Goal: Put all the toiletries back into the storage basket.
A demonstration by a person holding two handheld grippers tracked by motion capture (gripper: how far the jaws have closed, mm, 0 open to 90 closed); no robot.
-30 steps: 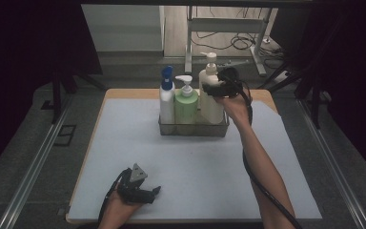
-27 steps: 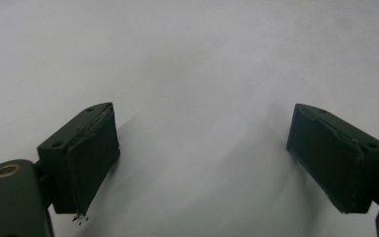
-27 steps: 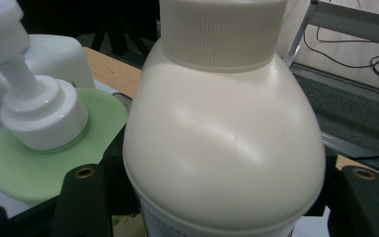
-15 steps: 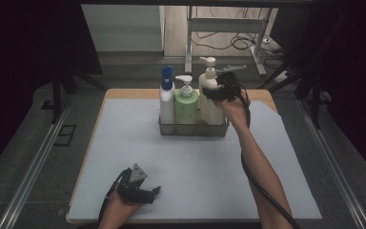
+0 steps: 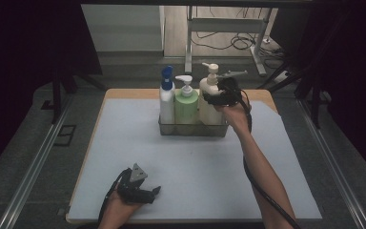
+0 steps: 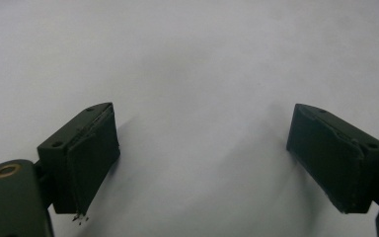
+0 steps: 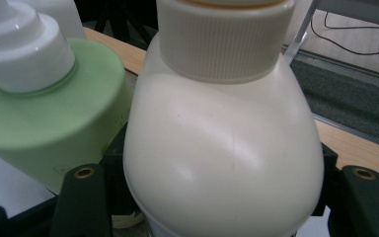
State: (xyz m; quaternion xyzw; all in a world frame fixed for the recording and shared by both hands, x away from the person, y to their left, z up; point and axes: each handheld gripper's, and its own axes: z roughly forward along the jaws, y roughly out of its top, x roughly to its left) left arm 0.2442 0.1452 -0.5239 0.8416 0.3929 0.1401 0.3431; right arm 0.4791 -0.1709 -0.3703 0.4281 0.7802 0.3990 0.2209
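No text, label, brand, number or sign can be read on the cream bottle, the green bottle, the blue-capped bottle or the table.

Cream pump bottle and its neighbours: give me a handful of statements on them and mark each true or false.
1. The cream pump bottle stands at the right end of the clear bin. True.
2. The right gripper is closed around the green bottle. False: its fingers flank the cream bottle.
3. The left gripper is open over bare white mat. True.
4. The blue-capped bottle lies on the mat. False: it stands upright in the bin.
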